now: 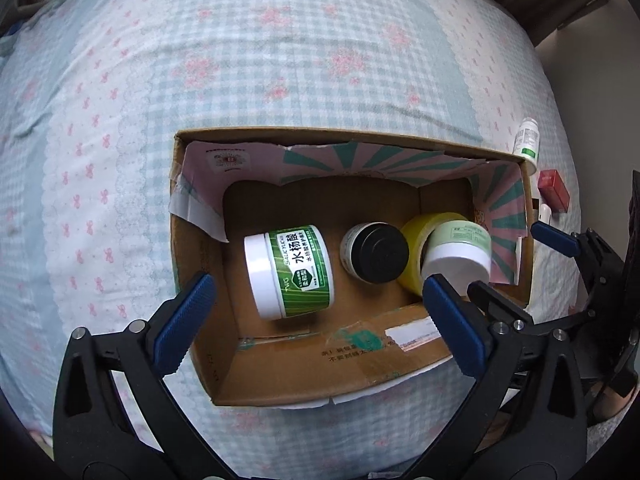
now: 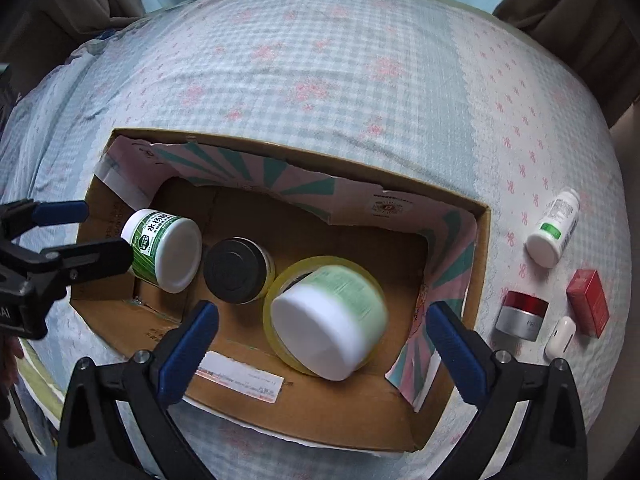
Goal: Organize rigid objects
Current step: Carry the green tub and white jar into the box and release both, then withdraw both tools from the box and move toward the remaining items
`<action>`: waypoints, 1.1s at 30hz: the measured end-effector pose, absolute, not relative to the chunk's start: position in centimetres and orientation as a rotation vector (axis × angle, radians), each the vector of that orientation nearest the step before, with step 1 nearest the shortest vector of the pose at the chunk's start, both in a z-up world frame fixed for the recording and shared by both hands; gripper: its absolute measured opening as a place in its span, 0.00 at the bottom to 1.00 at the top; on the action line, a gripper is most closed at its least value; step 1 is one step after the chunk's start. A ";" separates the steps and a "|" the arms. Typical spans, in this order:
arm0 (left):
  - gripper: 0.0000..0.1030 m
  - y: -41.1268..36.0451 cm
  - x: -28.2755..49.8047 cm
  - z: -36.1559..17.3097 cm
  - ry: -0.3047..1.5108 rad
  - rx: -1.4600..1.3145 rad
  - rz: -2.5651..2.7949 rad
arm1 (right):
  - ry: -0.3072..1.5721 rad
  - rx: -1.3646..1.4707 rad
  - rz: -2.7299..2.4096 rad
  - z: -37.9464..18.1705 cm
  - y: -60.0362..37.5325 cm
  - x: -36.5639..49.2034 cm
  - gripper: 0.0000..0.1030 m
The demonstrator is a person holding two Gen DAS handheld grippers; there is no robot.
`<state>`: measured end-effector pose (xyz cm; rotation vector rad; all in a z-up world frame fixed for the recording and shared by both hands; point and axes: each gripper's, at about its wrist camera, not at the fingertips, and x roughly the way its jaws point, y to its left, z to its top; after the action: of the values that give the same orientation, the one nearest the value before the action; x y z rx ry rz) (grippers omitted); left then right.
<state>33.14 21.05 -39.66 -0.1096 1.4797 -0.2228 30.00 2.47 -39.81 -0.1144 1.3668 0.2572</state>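
A cardboard box (image 1: 280, 376) (image 2: 478, 248) sits on the bed. Inside lie a green-labelled jar with a white lid (image 1: 290, 272) (image 2: 166, 250), a black-lidded jar (image 1: 376, 258) (image 2: 236, 270), and a pale green jar (image 1: 458, 254) (image 2: 330, 320) resting in a yellow tape roll (image 1: 412, 248) (image 2: 280, 288). My left gripper (image 1: 316, 324) (image 2: 86, 234) is open and empty over the box's near edge. My right gripper (image 2: 324, 344) (image 1: 516, 258) is open and empty above the pale green jar. Outside the box lie a white pill bottle (image 2: 554, 232) (image 1: 528, 142), a red box (image 2: 588, 302) (image 1: 554, 190), a red-and-silver jar (image 2: 520, 316) and a white earbud case (image 2: 560, 338).
The bed has a blue checked sheet with pink flowers (image 1: 280, 60) (image 2: 320, 80). The bed's edge runs along the right, with bare floor (image 1: 592, 60) beyond it. Dark furniture stands at the far corners (image 2: 580, 8).
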 end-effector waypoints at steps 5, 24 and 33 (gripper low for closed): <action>1.00 21.5 32.5 -38.4 1.464 -0.125 -0.208 | 1.381 -0.101 0.235 -39.7 1.6 28.6 1.00; 1.00 23.0 24.8 -27.8 1.285 -0.110 -0.168 | 1.262 -0.087 0.233 -30.5 1.5 23.1 1.00; 1.00 21.8 19.0 -22.7 1.205 -0.106 -0.177 | 1.172 -0.058 0.190 -24.6 1.0 18.5 1.00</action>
<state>18.99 21.77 -22.74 -0.1064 1.2048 -0.1769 18.45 1.02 -24.57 -0.0579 1.1716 0.1902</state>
